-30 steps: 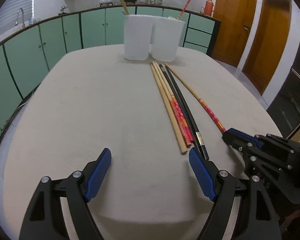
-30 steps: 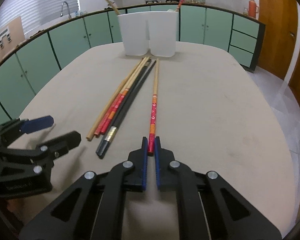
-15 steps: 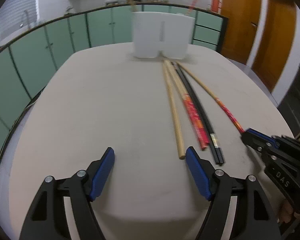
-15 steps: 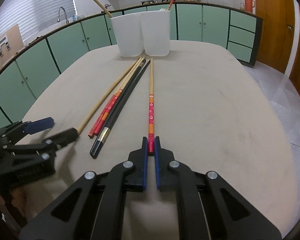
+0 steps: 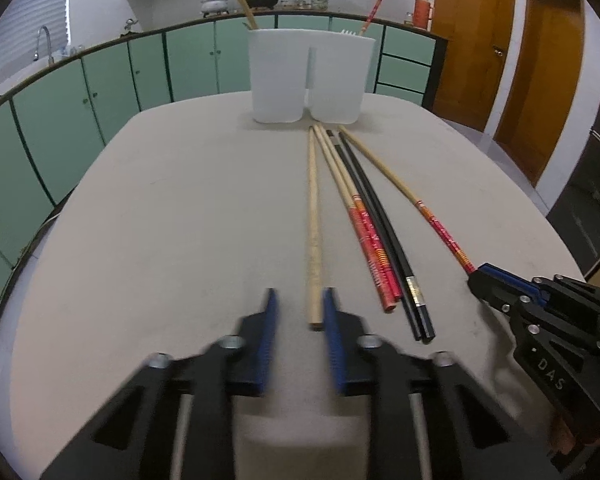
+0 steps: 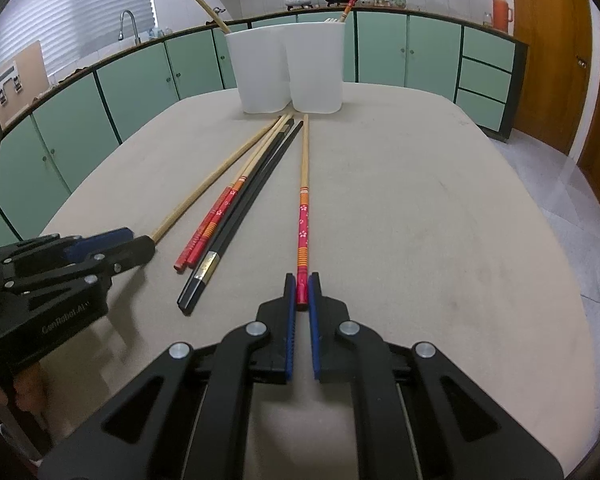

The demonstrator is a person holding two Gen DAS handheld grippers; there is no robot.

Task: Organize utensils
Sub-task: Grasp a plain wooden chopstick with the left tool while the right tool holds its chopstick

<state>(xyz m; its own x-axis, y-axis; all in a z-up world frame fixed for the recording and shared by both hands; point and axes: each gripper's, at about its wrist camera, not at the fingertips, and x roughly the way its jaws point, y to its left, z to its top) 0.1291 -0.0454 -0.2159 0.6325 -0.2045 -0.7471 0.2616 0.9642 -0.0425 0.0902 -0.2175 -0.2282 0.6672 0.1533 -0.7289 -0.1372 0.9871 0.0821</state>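
Note:
Several chopsticks lie on the table, tips toward a white two-cup holder. A plain wooden chopstick lies leftmost. My left gripper is half closed around its near end, with a gap still on each side. Beside it lie a red-ended pair and a black pair. My right gripper is shut on the near end of a single red-ended chopstick, which rests on the table. The holder's left cup has a wooden chopstick in it, the right cup a red one.
The beige table is rounded, with edges near both grippers. Green kitchen cabinets ring the far side. Wooden doors stand at the right. Pots and a red thermos sit on the counter.
My left gripper moved right to the plain wooden chopstick's end and narrowed from wide open to half closed around it. My right gripper stays shut on the red-ended chopstick.

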